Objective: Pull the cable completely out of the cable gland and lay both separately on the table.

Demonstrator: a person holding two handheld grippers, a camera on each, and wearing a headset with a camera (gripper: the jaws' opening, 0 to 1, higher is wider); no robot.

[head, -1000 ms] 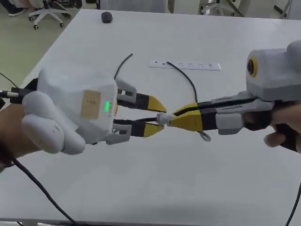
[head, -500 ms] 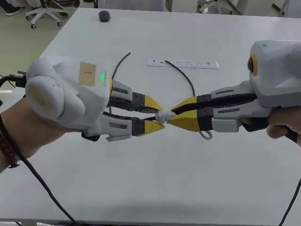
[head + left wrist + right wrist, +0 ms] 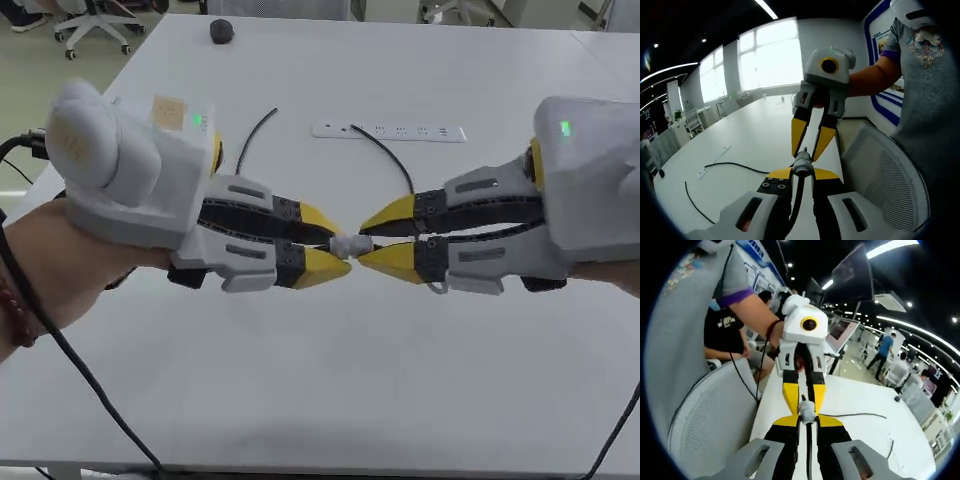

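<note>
Pale-grey plastic cable gland (image 3: 350, 245) is held in the air above the white table (image 3: 330, 380), pinned between two yellow-tipped grippers that meet nose to nose. Head view: the left gripper (image 3: 338, 248) comes in from the left and the right gripper (image 3: 362, 243) from the right. Each has its jaws clenched to a narrow gap at one end of the gland. The gland's long axis lies across the picture, in line with both sets of jaws. A thin black cable (image 3: 400, 170) curves from near a white power strip (image 3: 390, 132) down behind the right gripper. Left gripper view: the gland sits at the tips of this gripper's jaws, a dark length of cable runs back between them, and the other gripper's tips flank the far end. Right gripper view: the arrangement is mirrored, with a thin black line of cable between this gripper's jaws. It cannot be told which pads bear on the gland body and which on the cable. Judgement: the cable is not yet withdrawn, and separation calls for a straight pull apart along that shared axis.
</note>
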